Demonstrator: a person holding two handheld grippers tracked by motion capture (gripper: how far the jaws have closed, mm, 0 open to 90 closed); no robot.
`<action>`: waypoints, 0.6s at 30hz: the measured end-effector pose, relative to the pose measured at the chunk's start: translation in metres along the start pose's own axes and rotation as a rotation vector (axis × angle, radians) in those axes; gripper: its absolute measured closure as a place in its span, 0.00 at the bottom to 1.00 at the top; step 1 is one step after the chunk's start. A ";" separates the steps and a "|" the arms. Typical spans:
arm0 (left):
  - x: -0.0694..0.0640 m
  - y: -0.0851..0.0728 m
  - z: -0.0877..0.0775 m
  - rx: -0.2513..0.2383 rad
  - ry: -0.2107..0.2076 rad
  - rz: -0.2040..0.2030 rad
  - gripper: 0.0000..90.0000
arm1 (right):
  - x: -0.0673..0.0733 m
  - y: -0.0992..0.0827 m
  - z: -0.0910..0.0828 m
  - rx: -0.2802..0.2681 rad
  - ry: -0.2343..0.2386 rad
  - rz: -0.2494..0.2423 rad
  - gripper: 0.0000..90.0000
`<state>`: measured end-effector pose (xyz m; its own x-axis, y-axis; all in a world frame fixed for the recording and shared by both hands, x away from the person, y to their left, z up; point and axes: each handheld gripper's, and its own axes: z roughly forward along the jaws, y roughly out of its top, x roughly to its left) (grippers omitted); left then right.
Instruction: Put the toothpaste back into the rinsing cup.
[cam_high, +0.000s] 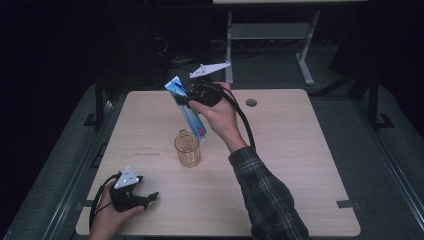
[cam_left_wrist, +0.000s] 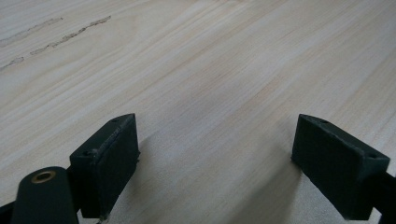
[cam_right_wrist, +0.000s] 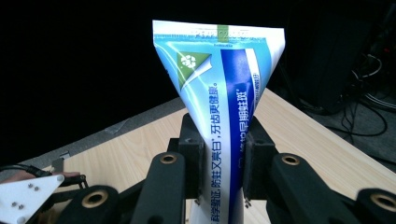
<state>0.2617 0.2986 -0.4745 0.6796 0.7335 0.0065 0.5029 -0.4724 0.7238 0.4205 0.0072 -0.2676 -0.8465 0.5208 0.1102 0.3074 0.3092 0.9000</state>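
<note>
Though near the toothpaste tube (cam_high: 188, 113), glass mug (cam_high: 187, 148) apart.

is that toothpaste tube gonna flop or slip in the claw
The toothpaste tube probably flexes: the right claw pinches its soft body. Its glossy skin may slip. Held aslant above the glass mug, it likely sags little, seeming light.

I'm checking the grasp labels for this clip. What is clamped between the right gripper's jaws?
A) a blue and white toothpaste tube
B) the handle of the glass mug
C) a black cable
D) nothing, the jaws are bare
A: the right gripper has its jaws pressed on both sides of the blue and white toothpaste tube, held in the air above the glass mug, which stands untouched on the table.
</note>
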 end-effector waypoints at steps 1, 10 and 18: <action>0.000 0.000 0.000 0.000 0.000 0.000 0.15 | 0.001 0.000 0.003 -0.001 0.004 0.003 0.82; 0.000 0.000 0.000 -0.002 -0.004 0.000 0.15 | 0.003 -0.004 0.026 -0.020 0.031 0.011 0.81; 0.000 0.000 0.000 -0.002 -0.003 0.002 0.15 | 0.002 -0.013 0.039 -0.020 0.051 0.006 0.81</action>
<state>0.2617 0.2985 -0.4746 0.6822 0.7311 0.0060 0.5005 -0.4730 0.7251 0.4323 0.0352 -0.2954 -0.8657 0.4816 0.1367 0.3045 0.2897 0.9074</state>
